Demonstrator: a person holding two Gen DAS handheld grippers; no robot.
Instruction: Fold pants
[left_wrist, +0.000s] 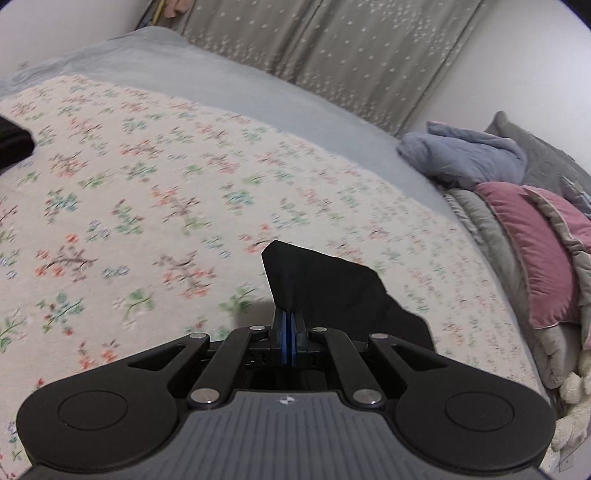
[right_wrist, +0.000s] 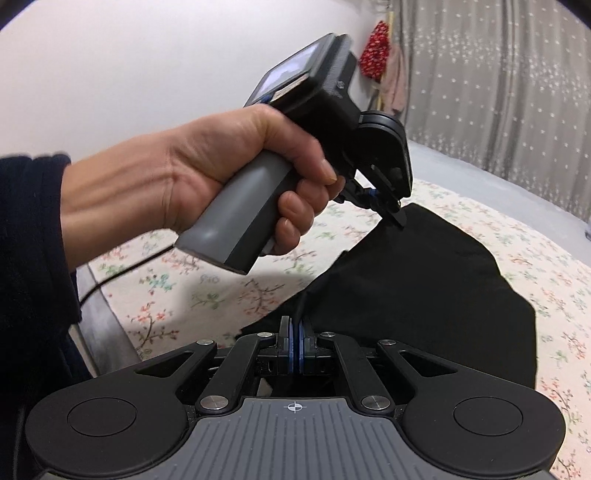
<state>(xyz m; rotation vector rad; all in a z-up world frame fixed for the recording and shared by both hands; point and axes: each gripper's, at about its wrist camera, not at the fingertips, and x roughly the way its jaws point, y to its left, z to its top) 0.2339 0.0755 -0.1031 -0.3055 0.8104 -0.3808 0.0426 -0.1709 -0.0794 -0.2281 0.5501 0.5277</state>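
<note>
The black pants (right_wrist: 424, 288) lie partly lifted over a floral bedsheet (right_wrist: 207, 295). My right gripper (right_wrist: 295, 325) is shut on a fold of the black cloth at its near edge. In the right wrist view a hand (right_wrist: 240, 166) holds my left gripper (right_wrist: 396, 218), which pinches the far upper corner of the pants. In the left wrist view my left gripper (left_wrist: 290, 315) is shut on a peak of the black pants (left_wrist: 340, 291), and the cloth hangs off to the right above the sheet (left_wrist: 147, 192).
A blue blanket (left_wrist: 465, 155), a pink pillow (left_wrist: 535, 251) and grey bedding (left_wrist: 491, 229) are piled at the bed's right end. Grey starred curtains (left_wrist: 351, 48) hang behind. Something dark (left_wrist: 14, 142) shows at the left edge. A dark cable (right_wrist: 110, 277) crosses the bed edge.
</note>
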